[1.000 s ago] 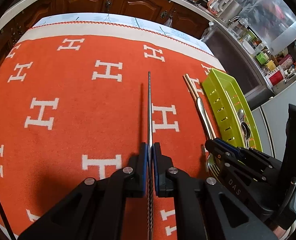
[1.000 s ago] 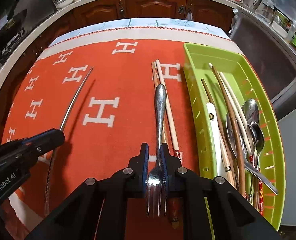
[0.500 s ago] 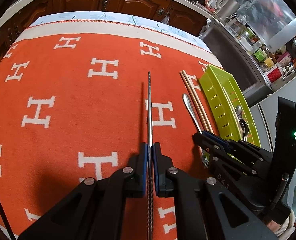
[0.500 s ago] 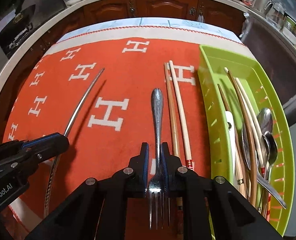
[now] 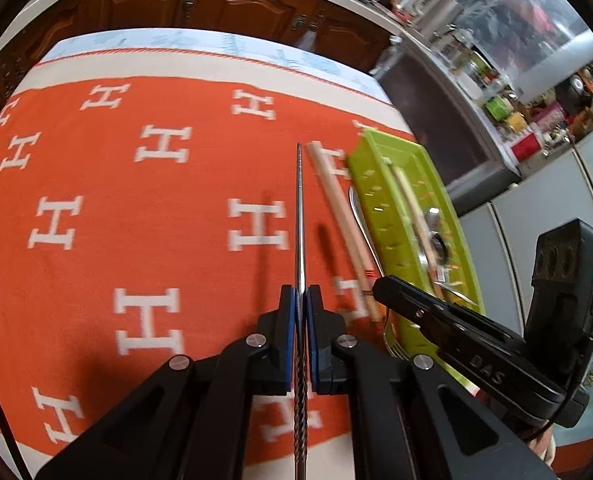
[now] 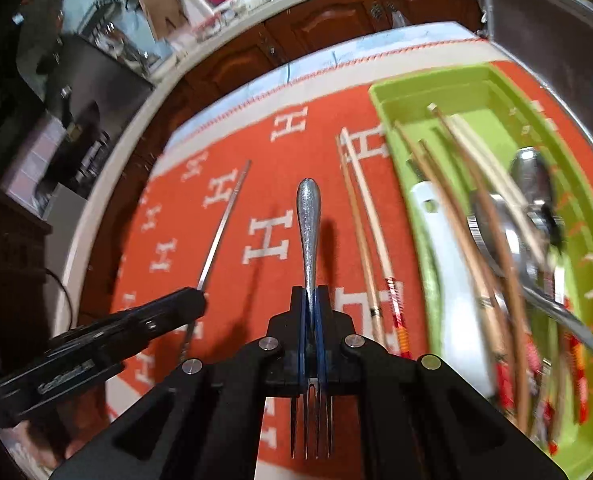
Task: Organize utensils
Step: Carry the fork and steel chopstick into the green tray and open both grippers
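Observation:
My left gripper (image 5: 301,292) is shut on a thin steel chopstick (image 5: 300,216), which points straight ahead above the orange cloth. In the right wrist view that chopstick (image 6: 226,224) sticks out of the left gripper (image 6: 194,300) at lower left. My right gripper (image 6: 311,296) has its jaws closing tight on the neck of a metal fork (image 6: 308,224), with the handle forward and the tines toward the camera. The fork (image 5: 362,224) and right gripper (image 5: 384,286) hang beside the green tray (image 5: 380,200). A pair of wooden chopsticks (image 6: 360,208) lies on the cloth left of the tray (image 6: 436,96).
The tray holds spoons (image 6: 532,176), several chopsticks and a white utensil (image 6: 448,280). An orange cloth with white H marks (image 5: 136,200) covers the table. Dark wooden cabinets (image 5: 236,8) stand beyond its far edge. A cluttered counter (image 5: 496,92) runs along the right.
Both grippers have risen and shifted toward the tray with their utensils. The right gripper's jaws have narrowed on the fork, and its view has rolled and tilted.

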### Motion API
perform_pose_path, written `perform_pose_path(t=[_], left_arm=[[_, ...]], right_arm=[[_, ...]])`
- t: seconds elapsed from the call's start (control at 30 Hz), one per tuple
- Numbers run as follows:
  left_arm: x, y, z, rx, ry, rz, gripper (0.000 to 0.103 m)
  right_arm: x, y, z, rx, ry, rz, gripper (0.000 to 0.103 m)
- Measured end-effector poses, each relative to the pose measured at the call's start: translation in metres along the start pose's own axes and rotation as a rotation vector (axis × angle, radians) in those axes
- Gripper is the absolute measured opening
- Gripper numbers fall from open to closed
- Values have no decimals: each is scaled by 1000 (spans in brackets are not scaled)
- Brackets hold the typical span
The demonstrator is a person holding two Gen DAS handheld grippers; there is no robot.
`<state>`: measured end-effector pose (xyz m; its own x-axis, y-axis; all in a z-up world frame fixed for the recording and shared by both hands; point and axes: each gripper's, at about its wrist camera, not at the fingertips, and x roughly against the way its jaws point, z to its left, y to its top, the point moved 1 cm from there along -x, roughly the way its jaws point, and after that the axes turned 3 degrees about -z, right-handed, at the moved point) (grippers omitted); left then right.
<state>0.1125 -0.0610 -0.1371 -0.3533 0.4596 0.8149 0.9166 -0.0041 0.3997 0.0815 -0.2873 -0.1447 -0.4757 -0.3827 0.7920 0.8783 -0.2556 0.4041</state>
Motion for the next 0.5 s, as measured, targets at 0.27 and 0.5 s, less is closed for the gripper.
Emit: perform_pose_path(t=[0.27,0.5], left_arm=[[-5,15,-86,-80,-99,40,3],[-38,24,-137,-72,-133,110,3]], right_arm=[[84,7,-31,-18,-71,-129,4],[123,22,-77,17,-221,-168,4]])
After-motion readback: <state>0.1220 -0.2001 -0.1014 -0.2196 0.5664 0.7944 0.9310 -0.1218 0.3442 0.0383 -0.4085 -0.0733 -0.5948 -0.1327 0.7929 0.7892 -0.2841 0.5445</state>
